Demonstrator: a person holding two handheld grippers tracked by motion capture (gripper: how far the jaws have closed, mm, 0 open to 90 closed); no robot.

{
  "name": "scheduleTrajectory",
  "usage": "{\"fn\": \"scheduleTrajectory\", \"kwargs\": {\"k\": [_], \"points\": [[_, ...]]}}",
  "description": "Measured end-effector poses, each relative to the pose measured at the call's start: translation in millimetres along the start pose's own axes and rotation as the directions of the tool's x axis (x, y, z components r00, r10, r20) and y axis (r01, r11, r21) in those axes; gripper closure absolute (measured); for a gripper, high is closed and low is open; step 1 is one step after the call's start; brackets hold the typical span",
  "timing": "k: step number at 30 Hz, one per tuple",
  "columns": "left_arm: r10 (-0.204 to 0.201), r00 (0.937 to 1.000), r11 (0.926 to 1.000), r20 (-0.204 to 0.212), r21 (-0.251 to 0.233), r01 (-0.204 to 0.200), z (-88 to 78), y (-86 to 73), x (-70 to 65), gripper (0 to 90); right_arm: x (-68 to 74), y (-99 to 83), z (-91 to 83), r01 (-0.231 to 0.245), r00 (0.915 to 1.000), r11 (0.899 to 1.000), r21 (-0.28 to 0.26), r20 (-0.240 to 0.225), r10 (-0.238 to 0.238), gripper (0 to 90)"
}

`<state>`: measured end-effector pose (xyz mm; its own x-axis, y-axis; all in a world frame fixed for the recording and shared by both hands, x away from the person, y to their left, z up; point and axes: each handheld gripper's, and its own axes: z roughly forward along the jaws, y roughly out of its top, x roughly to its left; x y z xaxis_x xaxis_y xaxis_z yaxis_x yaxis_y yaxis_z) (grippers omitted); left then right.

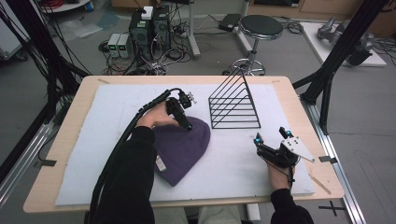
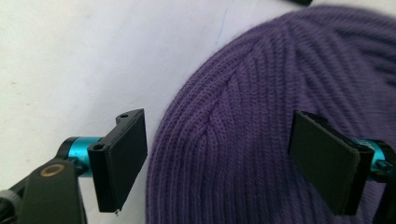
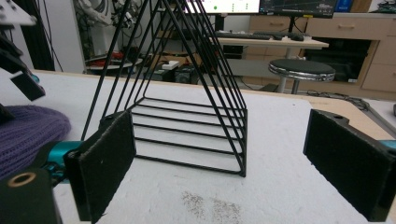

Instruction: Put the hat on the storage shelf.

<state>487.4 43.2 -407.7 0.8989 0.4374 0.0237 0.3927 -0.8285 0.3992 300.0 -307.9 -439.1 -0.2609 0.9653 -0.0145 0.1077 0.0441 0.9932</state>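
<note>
**Left gripper over the hat, right gripper waiting by the rack**

A purple knit hat (image 1: 182,147) lay flat on the white mat (image 1: 93,140) near the middle of the table (image 1: 70,112), its crown toward the far side and its brim toward the person. A black wire rack (image 1: 235,102), triangular in profile, stood upright on the mat just beyond and to the right of the hat, apart from it.

The left gripper (image 1: 187,125) was over the hat's crown. In the left gripper view its jaws stood wide apart and held nothing: one pad (image 2: 122,158) sat over the mat at the hat's edge, the other over the knit. Whether the pads touched the fabric could not be told.

The right gripper (image 1: 258,141) was low over the mat's right side, well apart from the hat, aimed toward the rack. Its jaws also stood wide open and empty, the rack framed between them.
</note>
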Motion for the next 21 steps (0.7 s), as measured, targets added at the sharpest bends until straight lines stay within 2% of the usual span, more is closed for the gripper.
{"fn": "scheduleTrajectory", "kwargs": {"k": [1,2,3,5,9,12,17,21], "points": [[0.000,1.0000,1.0000,0.000,0.000,0.000,0.0,0.0,0.0,19.8,0.0,0.0,0.0,0.000,1.0000,1.000,0.000,0.000,0.000,8.3],[-0.011,0.9999,0.9997,0.006,0.023,0.011,7.5,-1.6,1.2,18.3,1.0,0.2,0.6,0.005,1.0000,1.000,-0.001,-0.002,-0.005,8.4],[-0.011,0.9999,0.9997,0.006,0.023,0.011,7.5,-1.6,1.2,16.6,1.7,0.3,0.7,0.002,1.0000,1.000,-0.001,-0.004,-0.002,8.3],[-0.039,0.9989,0.9990,0.025,0.020,0.039,9.2,-2.7,5.8,16.3,2.5,0.5,0.6,0.005,1.0000,1.000,-0.002,-0.005,-0.005,8.4],[-0.068,0.9959,0.9976,0.060,0.018,0.067,11.1,-5.5,11.9,15.0,4.7,1.3,0.6,0.016,0.9998,1.000,-0.005,-0.007,-0.016,8.4],[-0.069,0.9953,0.9975,0.069,0.023,0.067,11.4,-5.2,12.8,14.8,4.6,1.6,0.8,0.022,0.9997,1.000,-0.012,-0.007,-0.023,8.4],[-0.064,0.9962,0.9977,0.059,0.024,0.063,11.4,-4.9,11.8,15.1,4.5,2.2,0.1,0.016,0.9999,1.000,-0.016,-0.004,-0.016,8.4],[-0.057,0.9967,0.9981,0.058,0.027,0.055,10.0,-4.3,9.7,22.0,4.6,2.5,-0.1,0.014,0.9999,1.000,-0.017,-0.002,-0.014,8.4]]}}
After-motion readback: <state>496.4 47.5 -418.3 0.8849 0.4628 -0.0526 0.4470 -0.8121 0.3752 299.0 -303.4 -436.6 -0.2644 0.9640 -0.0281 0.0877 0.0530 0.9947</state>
